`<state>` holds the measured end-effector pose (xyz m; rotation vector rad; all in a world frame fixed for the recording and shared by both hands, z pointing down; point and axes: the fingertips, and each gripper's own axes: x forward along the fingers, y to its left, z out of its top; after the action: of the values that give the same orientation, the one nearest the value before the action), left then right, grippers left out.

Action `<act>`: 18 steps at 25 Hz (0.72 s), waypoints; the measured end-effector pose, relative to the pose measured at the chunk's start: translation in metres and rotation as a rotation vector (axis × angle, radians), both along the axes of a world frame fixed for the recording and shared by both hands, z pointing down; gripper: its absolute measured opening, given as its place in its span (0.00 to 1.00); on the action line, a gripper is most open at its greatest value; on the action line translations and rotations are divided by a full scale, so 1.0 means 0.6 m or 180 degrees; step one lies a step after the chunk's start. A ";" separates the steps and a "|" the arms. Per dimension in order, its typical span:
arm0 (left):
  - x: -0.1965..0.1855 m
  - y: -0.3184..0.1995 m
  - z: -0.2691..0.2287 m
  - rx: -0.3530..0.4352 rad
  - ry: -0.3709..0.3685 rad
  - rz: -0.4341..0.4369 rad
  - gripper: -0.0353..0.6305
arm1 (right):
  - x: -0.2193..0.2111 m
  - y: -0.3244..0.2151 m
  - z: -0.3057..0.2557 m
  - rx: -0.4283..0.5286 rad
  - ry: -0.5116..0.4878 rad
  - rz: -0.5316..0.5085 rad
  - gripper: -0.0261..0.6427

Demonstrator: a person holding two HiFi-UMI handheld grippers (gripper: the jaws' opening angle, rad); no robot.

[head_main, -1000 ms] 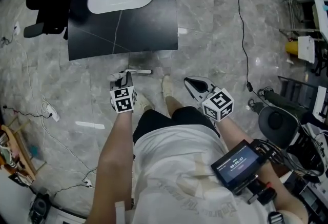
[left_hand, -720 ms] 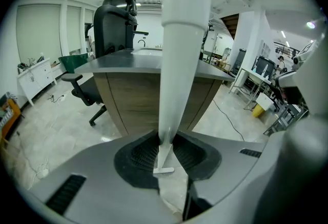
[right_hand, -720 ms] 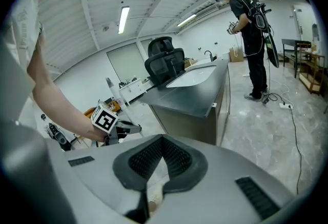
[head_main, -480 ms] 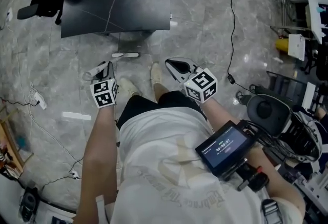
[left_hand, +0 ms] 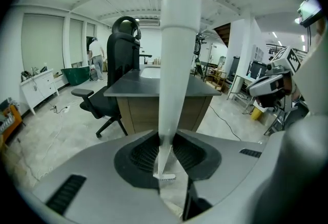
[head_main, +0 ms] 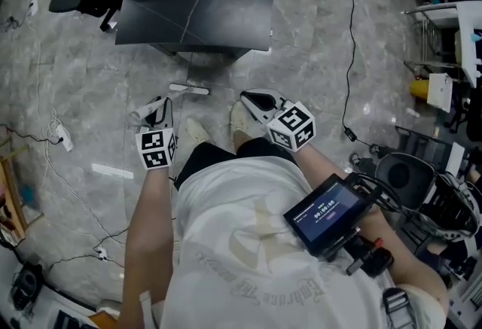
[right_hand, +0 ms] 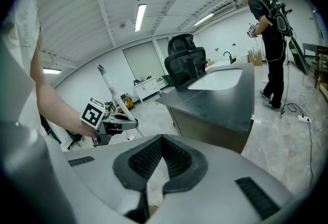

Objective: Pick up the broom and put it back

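Broom handle (left_hand: 177,64), white, clamped in left tool (left_hand: 166,141); right tool (right_hand: 162,138) closed, empty; dark counter (left_hand: 154,84) edge ahead, open floor (head_main: 316,56) between.

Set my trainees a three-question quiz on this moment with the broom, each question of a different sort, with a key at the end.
1. True or false: the left gripper grips the white broom handle.
2. What stands beside the dark desk? A: a ladder. B: an office chair. C: a bicycle.
3. Fill in: the right gripper holds ____.
Key: 1 true; 2 B; 3 nothing.
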<state>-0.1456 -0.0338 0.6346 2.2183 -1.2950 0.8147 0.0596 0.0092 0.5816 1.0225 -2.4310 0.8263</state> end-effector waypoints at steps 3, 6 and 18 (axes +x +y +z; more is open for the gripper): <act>-0.023 0.016 -0.014 0.0016 0.0001 -0.0073 0.19 | -0.023 -0.006 -0.005 0.0019 -0.0028 -0.0099 0.06; -0.051 0.028 -0.033 0.0050 0.0012 -0.0213 0.19 | -0.047 -0.019 -0.010 0.0083 -0.0071 -0.0222 0.06; -0.130 0.060 -0.142 0.0368 0.0095 -0.0431 0.19 | -0.135 -0.033 -0.034 0.0217 -0.0183 -0.0605 0.06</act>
<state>-0.2233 0.0021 0.5497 2.1926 -1.4938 0.6695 -0.0211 -0.0107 0.5611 0.7851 -2.5725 0.7225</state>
